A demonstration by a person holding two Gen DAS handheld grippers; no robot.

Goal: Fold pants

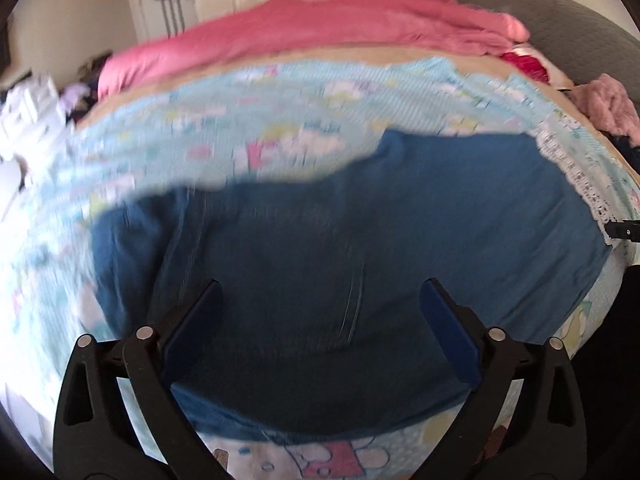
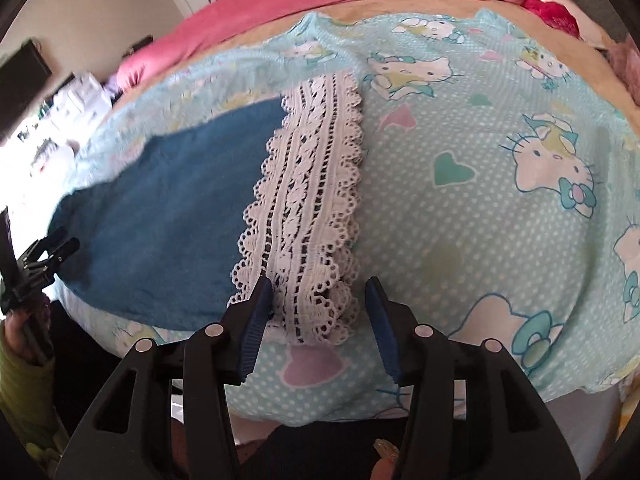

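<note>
Dark blue pants [image 1: 340, 220] lie flat on a light blue cartoon-cat sheet [image 1: 240, 120] on a bed. Their white lace hem [image 2: 308, 200] runs down the middle of the right wrist view, beside the blue cloth [image 2: 168, 208]. My left gripper [image 1: 322, 292] hovers over the pants' middle, open wide with nothing between its pads. My right gripper [image 2: 318, 284] stands open over the near end of the lace hem. The left pad [image 2: 258, 312] is at the lace's edge and the right pad [image 2: 380, 320] is apart from it. The left gripper [image 2: 44, 256] shows at the left edge.
A pink blanket [image 1: 320, 28] lies bunched along the far side of the bed, with a grey cushion [image 1: 540, 12] behind it. Pink and red clothes [image 1: 608, 104] sit at the right. White clutter [image 1: 28, 108] is off the bed at the left. A green sleeve [image 2: 20, 380] is at lower left.
</note>
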